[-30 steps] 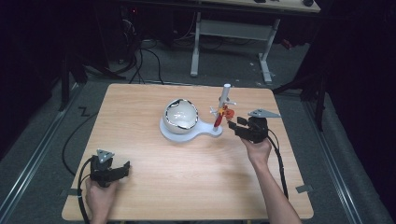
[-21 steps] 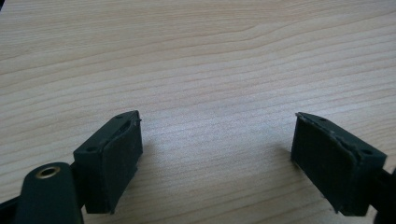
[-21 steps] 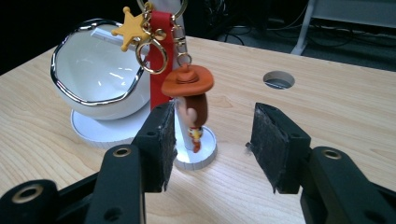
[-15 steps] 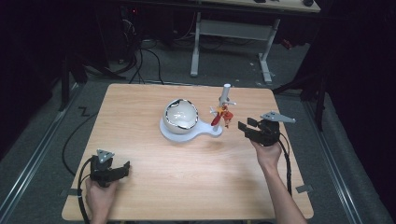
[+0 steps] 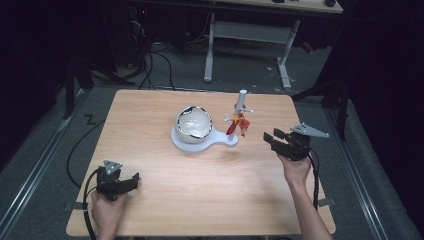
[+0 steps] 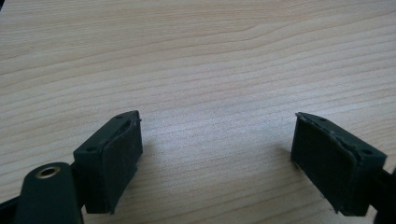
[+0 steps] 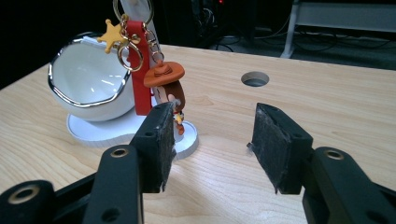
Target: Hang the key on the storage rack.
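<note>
Keychain (image 7: 156,79) hangs beside bowl (image 5: 193,123) (right tongs (image 7: 212,140) agape, empty).

overhead forward-down, two close table (image 5: 150,200) views

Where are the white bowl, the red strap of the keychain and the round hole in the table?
white bowl (image 7: 86,79), right gripper view, on its inner wall.
red strap (image 7: 138,70), right gripper view, on its middle.
round hole (image 7: 255,79), right gripper view, on its opening.

Left gripper (image 5: 131,181): at 7 o'clock, jaws spread wide, nothing between them. Right gripper (image 5: 269,138): at 3 o'clock, jaws parted (empty), apparently raised slightly; both forearms enter from 6 o'clock.
</note>
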